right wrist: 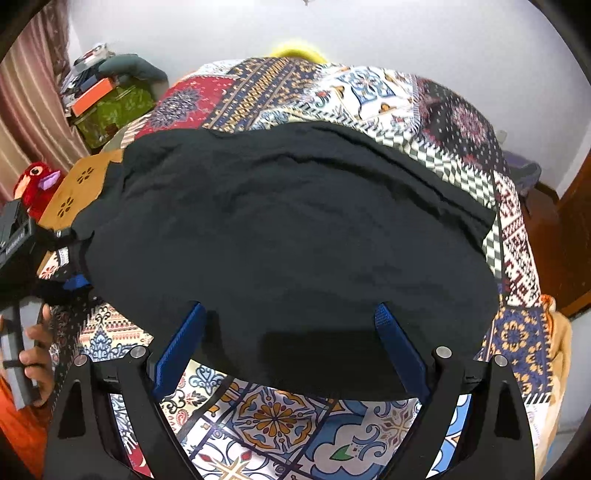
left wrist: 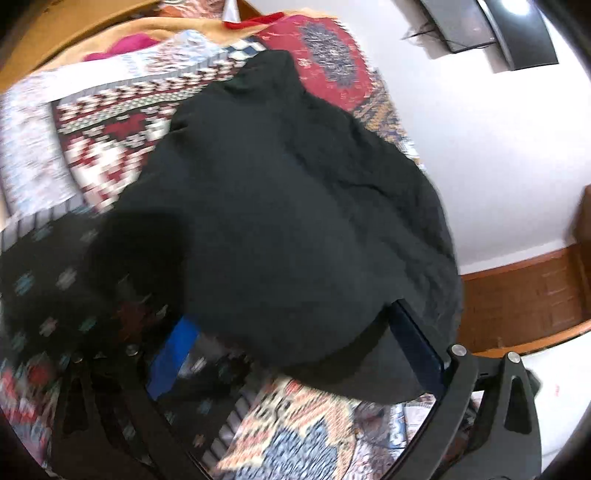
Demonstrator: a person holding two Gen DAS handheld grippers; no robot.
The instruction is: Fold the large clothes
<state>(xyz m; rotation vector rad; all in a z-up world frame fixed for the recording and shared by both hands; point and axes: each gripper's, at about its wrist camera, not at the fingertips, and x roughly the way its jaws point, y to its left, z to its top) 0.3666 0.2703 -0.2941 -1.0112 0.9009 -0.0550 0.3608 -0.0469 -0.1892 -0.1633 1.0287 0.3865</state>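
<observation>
A large black garment [left wrist: 280, 192] lies spread over the patterned patchwork bedspread [left wrist: 110, 122]. In the left wrist view, which is blurred, my left gripper [left wrist: 291, 310] stands open. Its blue fingers [left wrist: 177, 350] are far apart at the garment's near edge, and the cloth covers their tips. In the right wrist view the black garment [right wrist: 288, 221] fills the middle of the bedspread [right wrist: 280, 417]. My right gripper [right wrist: 290, 314] is open and wide over the garment's near hem, with nothing pinched. My left gripper [right wrist: 74, 284] shows at the garment's left corner, held by a person's hand [right wrist: 37, 354].
A red plush toy [right wrist: 35, 184] and a cluttered green-covered stack [right wrist: 110, 107] stand past the bed's left side. A dark screen [left wrist: 498, 29] hangs on the white wall. Wooden floor and furniture [left wrist: 524, 295] lie beyond the bed's edge. A pink cloth [left wrist: 129, 44] sits near the headboard.
</observation>
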